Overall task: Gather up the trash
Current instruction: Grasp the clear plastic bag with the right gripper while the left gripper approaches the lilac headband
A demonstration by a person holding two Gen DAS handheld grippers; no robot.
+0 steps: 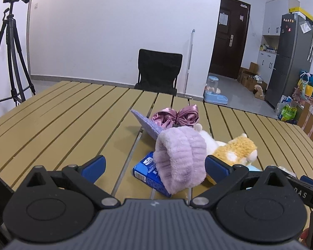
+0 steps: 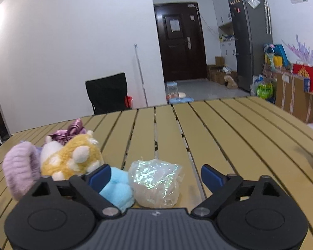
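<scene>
So on the slatted tan table [image 2: 229,129] there's a little heap: a fuzzy lilac headband [image 1: 178,158] standing on edge over a blue tissue pack [image 1: 148,174], with a shiny pink satin scrunchie [image 1: 175,116] behind and an orange-and-white plush toy [image 1: 233,150] just right of it. The left gripper [image 1: 155,164] is spread wide around the headband and pack, pads not touching. Further right, the right gripper [image 2: 156,176] is open too, with the crumpled iridescent plastic wrapper [image 2: 155,182] sitting between its fingers, touching a light blue plush piece [image 2: 116,187].
</scene>
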